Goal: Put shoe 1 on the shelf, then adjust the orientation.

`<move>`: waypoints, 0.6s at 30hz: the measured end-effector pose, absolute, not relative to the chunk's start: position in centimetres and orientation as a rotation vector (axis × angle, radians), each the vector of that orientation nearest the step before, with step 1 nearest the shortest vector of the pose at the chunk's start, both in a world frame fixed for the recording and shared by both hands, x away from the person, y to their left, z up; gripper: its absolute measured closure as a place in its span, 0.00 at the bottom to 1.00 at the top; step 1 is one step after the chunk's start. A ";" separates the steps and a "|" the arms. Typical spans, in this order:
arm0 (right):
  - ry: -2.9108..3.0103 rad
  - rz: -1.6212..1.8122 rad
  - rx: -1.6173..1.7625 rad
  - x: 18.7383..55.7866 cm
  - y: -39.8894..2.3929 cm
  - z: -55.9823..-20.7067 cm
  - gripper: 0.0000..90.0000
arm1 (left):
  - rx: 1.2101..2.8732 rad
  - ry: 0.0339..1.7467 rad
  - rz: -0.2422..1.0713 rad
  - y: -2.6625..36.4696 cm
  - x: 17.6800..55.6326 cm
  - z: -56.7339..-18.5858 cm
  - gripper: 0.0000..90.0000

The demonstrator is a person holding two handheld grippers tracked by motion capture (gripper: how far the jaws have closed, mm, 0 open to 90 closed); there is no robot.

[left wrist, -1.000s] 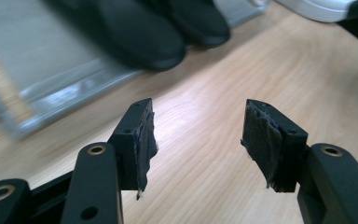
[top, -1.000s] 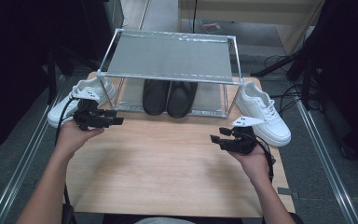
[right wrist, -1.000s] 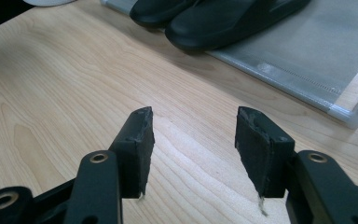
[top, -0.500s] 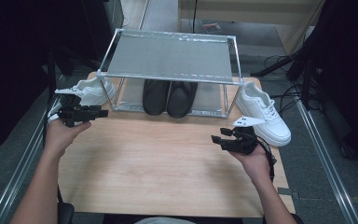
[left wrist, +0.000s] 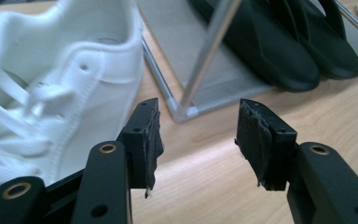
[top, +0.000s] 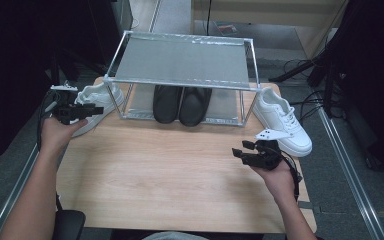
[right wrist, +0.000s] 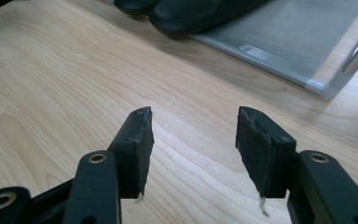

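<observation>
the left gripper (top: 80, 111) sits at the table's left edge, just beside the left white sneaker (top: 92, 102), which lies outside the left end of the metal shoe rack (top: 180, 60). in the left gripper view its jaws stand fairly wide and have just been closing a little, with nothing between them; the sneaker's padded collar (left wrist: 116, 60) is just off the near jaw and no contact shows, so this reads as lining up for a pinch on the collar wall, the easiest thin edge to hold. the sneaker's long axis runs diagonally across the table corner, heel toward the rack's front left leg (left wrist: 205, 56) and toe out toward the table's left edge, as far as the high view shows. the right gripper (top: 252, 155) hovers over bare wooden tabletop (top: 170, 170), jaws wide and empty, near the right white sneaker (top: 282, 120), which lies beside the rack's right end with its toe toward the person; it looks parked, waiting its turn. a pair of black shoes (top: 180, 102) already sits on the rack's lower shelf, toes toward the person, which suggests the white pair is meant for the rack too.
</observation>
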State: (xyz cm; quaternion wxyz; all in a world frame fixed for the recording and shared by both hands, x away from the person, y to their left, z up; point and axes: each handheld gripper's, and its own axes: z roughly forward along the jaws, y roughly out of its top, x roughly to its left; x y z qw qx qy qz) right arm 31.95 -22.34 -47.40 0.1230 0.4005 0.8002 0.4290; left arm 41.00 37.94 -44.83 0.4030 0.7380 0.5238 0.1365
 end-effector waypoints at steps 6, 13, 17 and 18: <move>2.318 1.233 1.186 31.7 -22.8 -47.5 0.52 | 1.856 1.338 0.396 39.2 42.5 -44.4 0.55; 2.312 1.222 1.189 31.6 -22.9 -47.5 0.52 | 1.844 1.391 0.416 40.6 43.9 -44.9 0.57; 2.307 1.223 1.190 31.5 -22.8 -47.5 0.52 | 1.824 1.410 0.412 41.1 45.0 -45.0 0.57; 2.310 1.219 1.187 31.5 -22.7 -47.5 0.52 | 1.830 1.416 0.413 41.2 45.2 -45.1 0.57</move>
